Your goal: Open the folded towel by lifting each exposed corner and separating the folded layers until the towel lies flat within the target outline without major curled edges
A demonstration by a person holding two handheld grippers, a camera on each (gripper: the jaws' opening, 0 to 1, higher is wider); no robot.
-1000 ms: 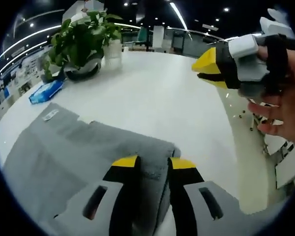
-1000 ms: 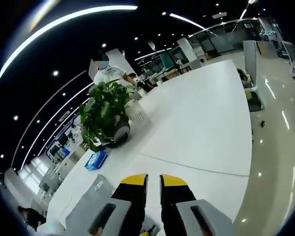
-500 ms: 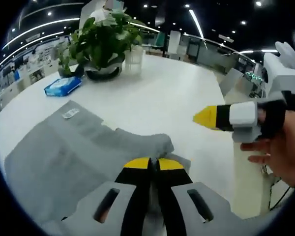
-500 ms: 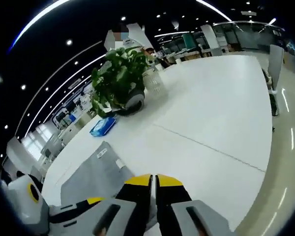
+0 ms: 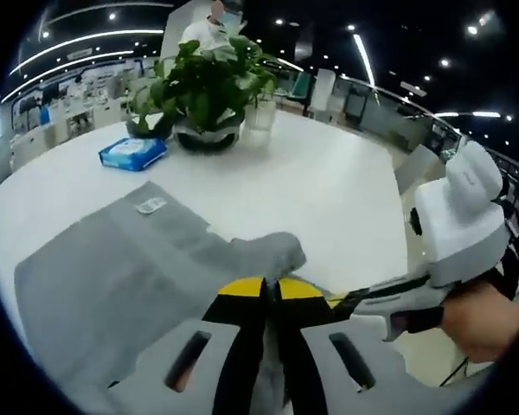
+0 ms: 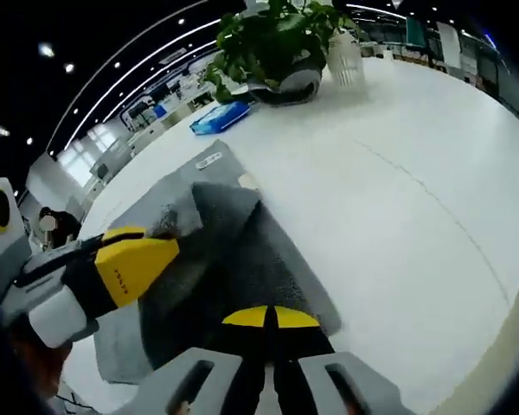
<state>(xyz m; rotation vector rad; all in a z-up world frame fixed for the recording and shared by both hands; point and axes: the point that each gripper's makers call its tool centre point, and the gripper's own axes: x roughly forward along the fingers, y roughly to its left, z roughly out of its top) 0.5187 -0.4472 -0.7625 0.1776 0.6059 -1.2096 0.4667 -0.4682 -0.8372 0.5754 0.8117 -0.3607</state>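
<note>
Towel (image 6: pixel 242 251) edge lifted by left gripper (image 6: pixel 169 238), right gripper (image 6: pixel 270 316) closed

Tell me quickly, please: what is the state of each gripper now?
Left gripper: shut on the grey folded towel.
Right gripper: jaws shut at the towel's near edge; a grip cannot be told.

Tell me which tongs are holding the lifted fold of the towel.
The left tongs: their yellow tips pinch a raised fold of the gray towel. The right tongs are shut low at its near edge.

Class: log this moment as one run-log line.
left gripper: shut on towel fold, lifted | right gripper: shut at towel's near edge | towel: still folded | table
</note>
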